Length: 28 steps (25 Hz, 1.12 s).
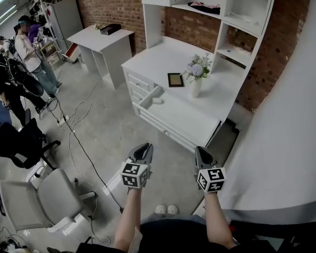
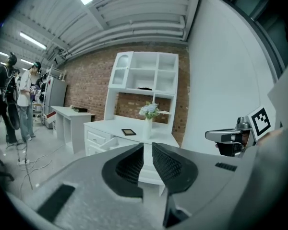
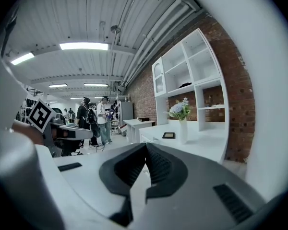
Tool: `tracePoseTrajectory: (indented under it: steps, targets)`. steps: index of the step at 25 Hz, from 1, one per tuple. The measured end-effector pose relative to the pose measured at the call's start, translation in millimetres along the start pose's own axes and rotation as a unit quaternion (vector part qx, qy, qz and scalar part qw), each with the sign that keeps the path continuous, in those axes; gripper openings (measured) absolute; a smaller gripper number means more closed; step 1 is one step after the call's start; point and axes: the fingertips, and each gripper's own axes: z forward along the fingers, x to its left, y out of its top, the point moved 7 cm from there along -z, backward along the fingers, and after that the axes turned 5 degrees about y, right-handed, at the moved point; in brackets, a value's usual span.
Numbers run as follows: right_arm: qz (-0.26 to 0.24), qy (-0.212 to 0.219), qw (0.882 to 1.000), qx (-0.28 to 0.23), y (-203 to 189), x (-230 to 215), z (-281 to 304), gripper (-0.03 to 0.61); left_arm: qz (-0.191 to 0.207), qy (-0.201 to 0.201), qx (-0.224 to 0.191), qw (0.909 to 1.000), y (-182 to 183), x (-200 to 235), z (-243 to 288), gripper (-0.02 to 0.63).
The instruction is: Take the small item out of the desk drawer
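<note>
Nearest you, your left gripper [image 1: 144,147] and right gripper [image 1: 201,151] are held side by side at arm's length and tipped slightly downward. This is a carrying posture that suits an approach, not a reach. Each is a grey moulded body with a cube of black-and-white square markers at its base. The ribbed black pads of the left gripper are pressed together with nothing between them. Those of the right gripper meet at the tips and are likewise empty.

At the left stands a grey padded office chair [image 1: 42,194], and dark cables [image 1: 76,141] trail over the smooth concrete floor. Both lie clear of your straight path.

Ahead, well apart from both grippers, is the white painted desk [image 1: 200,123]. Its drawer [image 1: 147,98] is already pulled out at an angle, so the contents are probably open to a reach from above. The small item [image 1: 157,101], pale and rounded, lies at the drawer's open end. At this range you cannot tell whether it rests inside the drawer or just beside its edge.

On the desktop are a dark flat picture frame [image 1: 175,79] and a slim white vase of pale flowers [image 1: 196,83], set near the drawer. The vase is top-heavy, so keep your approach low. Behind them rise open white shelves [image 1: 242,15] against rough red brick [image 1: 121,4].
</note>
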Motion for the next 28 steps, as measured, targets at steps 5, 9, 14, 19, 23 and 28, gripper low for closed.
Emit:
tracePoseTrajectory:
  steps: [5,9,14,19,23,28]
  targets:
    - [0.0,0.006,1.0,-0.001,1,11,4,-0.002,-0.01,0.0,-0.008,0.9999,-6,10,-4,0.206]
    - [-0.002,0.003,1.0,-0.013,6,23,5,-0.002,-0.003,0.0,-0.019,0.9998,1,20,-13,0.213]
    - [-0.002,-0.003,1.0,-0.024,7,40,0,-0.002,0.003,-0.007,-0.021,0.9998,-2,28,-25,0.213]
    - [0.006,-0.008,1.0,-0.026,5,39,4,-0.002,0.004,-0.008,-0.014,0.9999,-4,37,-21,0.213]
    - [0.003,-0.012,1.0,-0.026,5,30,15,-0.002,0.001,-0.006,-0.012,0.9999,-4,44,-1,0.213]
    - [0.006,-0.016,1.0,-0.022,8,9,44,-0.002,-0.003,-0.007,-0.005,1.0,-2,58,34,0.213]
